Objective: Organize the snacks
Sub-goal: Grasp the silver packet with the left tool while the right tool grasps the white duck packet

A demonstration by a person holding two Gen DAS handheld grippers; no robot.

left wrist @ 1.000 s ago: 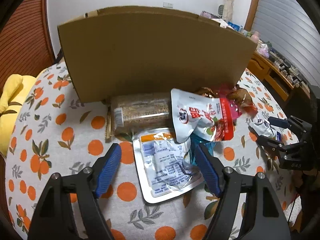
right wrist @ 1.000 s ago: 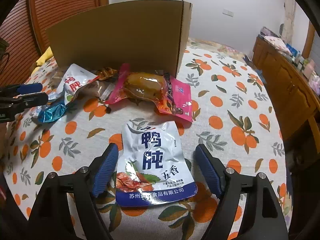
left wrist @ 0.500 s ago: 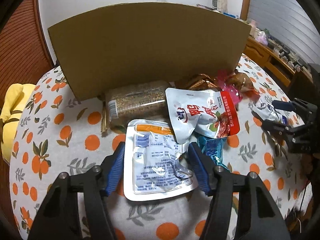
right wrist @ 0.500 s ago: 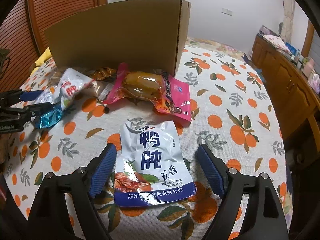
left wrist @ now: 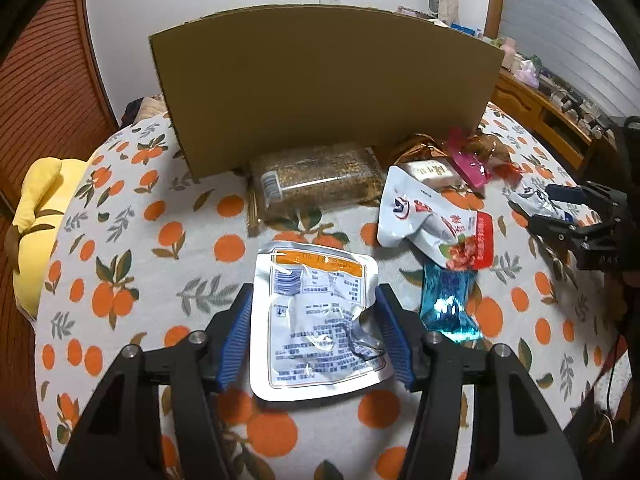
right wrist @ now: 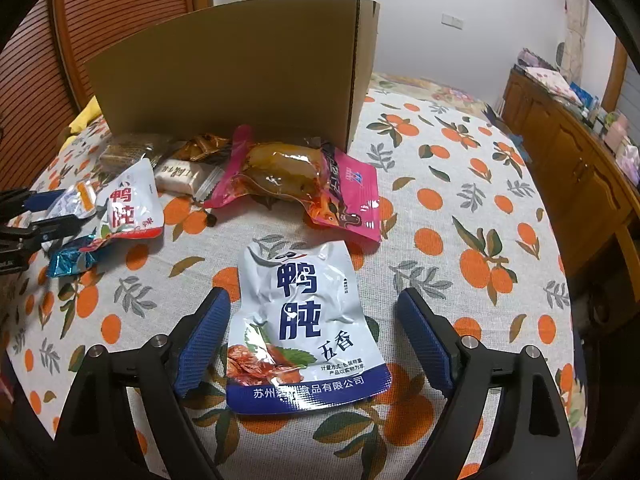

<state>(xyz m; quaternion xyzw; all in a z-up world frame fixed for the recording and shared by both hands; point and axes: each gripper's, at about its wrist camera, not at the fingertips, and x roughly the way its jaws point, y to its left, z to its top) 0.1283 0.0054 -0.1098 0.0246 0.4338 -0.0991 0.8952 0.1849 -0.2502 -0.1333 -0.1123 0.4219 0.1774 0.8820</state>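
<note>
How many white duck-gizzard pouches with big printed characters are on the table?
2. The blue-trimmed pouch lies between the right gripper fingers; the red-trimmed pouch lies crumpled left of the pink packet. The cardboard box may hide others.

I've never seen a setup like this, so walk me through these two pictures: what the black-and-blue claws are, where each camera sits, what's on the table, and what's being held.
The claws are handheld two-finger grippers, one in each of a person's hands; there is no robot arm. Each carries a fisheye camera looking forward along its fingers.

The left wrist view shows the left gripper with its blue pads close on both sides of a silver foil pouch; whether they are pinching it cannot be told. The right wrist view shows the right gripper open, with space on both sides of the white-and-blue duck snack pouch. Nothing is lifted.

On the orange-print tablecloth lie more snacks: a pink packet, a red-and-white pouch, a blue foil wrapper and a clear-wrapped brown bar, in front of a cardboard box.
</note>
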